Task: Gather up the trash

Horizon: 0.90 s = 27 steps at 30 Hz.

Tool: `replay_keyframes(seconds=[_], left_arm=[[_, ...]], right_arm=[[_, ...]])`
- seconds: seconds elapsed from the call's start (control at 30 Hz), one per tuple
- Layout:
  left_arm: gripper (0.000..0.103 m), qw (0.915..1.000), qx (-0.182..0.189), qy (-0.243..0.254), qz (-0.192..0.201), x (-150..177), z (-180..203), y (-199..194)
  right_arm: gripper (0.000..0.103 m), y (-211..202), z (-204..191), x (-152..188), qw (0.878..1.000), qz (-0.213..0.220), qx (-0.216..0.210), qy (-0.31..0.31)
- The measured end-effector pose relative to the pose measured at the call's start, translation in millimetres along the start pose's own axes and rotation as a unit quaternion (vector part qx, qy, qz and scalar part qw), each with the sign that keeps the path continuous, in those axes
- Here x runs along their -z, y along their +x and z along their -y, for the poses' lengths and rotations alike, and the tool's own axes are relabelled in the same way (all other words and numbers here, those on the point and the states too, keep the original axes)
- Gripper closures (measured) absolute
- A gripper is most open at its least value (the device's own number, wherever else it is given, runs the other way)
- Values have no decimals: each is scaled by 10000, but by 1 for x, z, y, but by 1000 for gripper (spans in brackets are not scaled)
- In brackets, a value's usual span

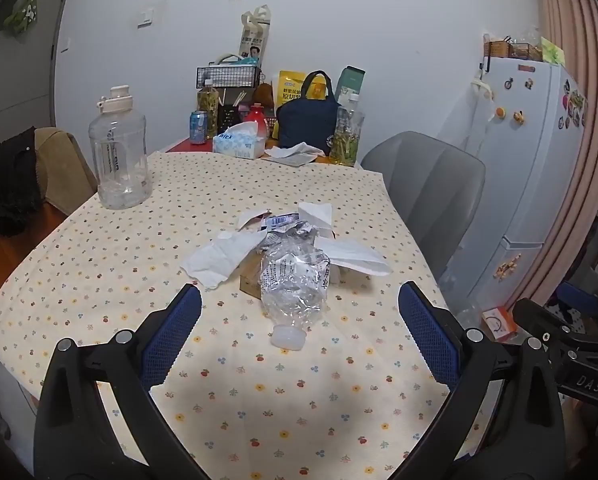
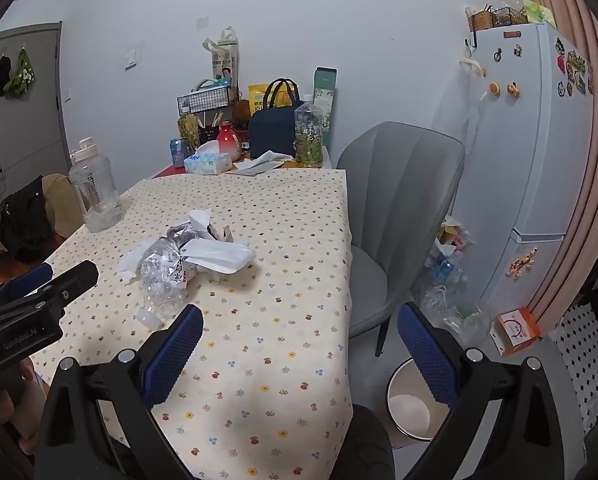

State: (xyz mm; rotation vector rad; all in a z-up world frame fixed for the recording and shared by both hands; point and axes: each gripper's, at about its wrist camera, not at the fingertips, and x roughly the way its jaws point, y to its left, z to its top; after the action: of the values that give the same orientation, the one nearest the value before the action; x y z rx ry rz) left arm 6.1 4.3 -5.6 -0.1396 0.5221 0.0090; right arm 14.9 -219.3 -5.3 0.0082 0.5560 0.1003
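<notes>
The left gripper is hovering above the near part of the table, its jaws standing wide apart with nothing between the pads. The right gripper is hovering over the table's near right edge, jaws likewise wide apart and empty.

The trash is lying in one pile near the middle of the tablecloth. A crushed clear plastic bottle is lying with its white cap pointing toward the near edge. Crumpled white paper is spreading to the left of the bottle, and a second white sheet is lying to its right. A small brown cardboard piece is sitting partly under the bottle and the paper.

A large clear water jug is standing upright near the left edge. A tissue box is sitting at the far edge. A grey chair is standing beside the right edge. A white bin is standing on the floor near the near right corner, just beside the chair.
</notes>
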Motion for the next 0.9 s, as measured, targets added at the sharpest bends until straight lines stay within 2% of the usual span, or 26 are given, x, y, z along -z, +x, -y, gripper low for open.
replay_keyframes(seconds=[0.9], left_arm=[[5,9998,139,-123,-75,0,-3,1]], right_arm=[[8,-1,7,5,9998,36,-89,154]])
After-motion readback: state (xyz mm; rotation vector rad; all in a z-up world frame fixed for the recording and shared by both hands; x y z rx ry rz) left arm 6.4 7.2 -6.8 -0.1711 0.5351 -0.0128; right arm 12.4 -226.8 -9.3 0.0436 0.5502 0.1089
